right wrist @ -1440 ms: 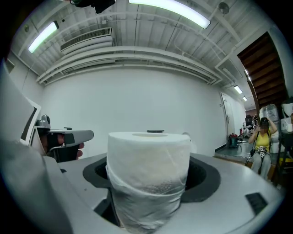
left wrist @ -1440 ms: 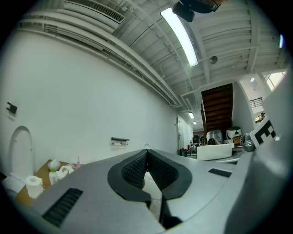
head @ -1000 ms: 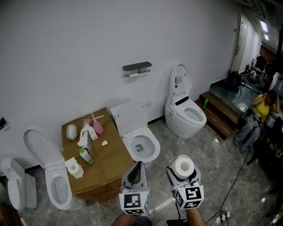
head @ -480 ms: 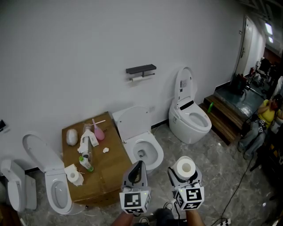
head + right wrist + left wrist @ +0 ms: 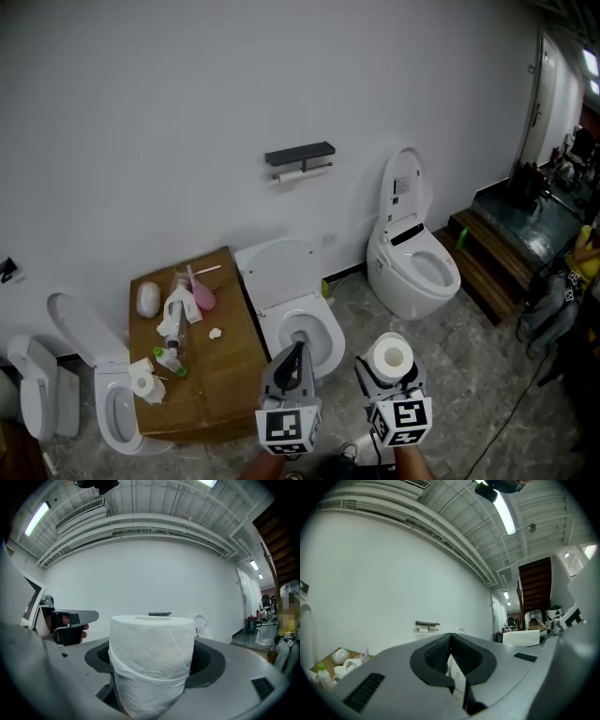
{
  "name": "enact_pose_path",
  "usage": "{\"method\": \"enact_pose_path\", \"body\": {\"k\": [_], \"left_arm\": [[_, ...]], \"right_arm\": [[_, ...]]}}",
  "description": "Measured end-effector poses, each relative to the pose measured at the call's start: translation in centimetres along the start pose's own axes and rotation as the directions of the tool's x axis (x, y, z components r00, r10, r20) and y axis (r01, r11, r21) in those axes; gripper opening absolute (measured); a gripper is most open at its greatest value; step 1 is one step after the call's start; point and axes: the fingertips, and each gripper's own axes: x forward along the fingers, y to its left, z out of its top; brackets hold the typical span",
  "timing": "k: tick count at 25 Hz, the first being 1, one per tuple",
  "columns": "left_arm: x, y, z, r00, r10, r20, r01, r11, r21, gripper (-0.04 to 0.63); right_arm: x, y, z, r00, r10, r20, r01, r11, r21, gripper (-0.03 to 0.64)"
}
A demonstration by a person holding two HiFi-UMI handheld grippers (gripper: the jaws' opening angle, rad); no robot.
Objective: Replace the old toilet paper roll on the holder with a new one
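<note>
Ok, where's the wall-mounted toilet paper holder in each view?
Head view: holder on the wall, upper centre.
Left gripper view: holder small, left of centre, just above the left tool.
Right gripper view: holder at centre, peeking over the new roll.
Shared landmark: the raised toilet lid just right of it.

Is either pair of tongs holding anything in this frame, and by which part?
The right tongs grip a full toilet paper roll by its curved outer sides, with the roll standing upright. The left tongs are shut and hold nothing.
</note>
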Motion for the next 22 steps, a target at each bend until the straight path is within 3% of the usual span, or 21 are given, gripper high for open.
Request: {"method": "enact_pose_path", "body": {"k": [11, 22], "left_arm": [[7.9, -6.8, -0.5, 0.999, 0.039, 0.004, -0.04, 0.999, 0.024, 0.017], [12.6, -6.9, -2.1, 0.996, 0.083, -0.013, -0.082, 0.996, 0.026, 0.016]], "right_arm": [[3.1, -10.1, 0.4, 0.999, 0.041, 0.012, -0.041, 0.999, 0.019, 0.417], [7.3, -13.0, 0.2, 0.996, 0.09, 0.002, -0.09, 0.996, 0.013, 0.417]]}}
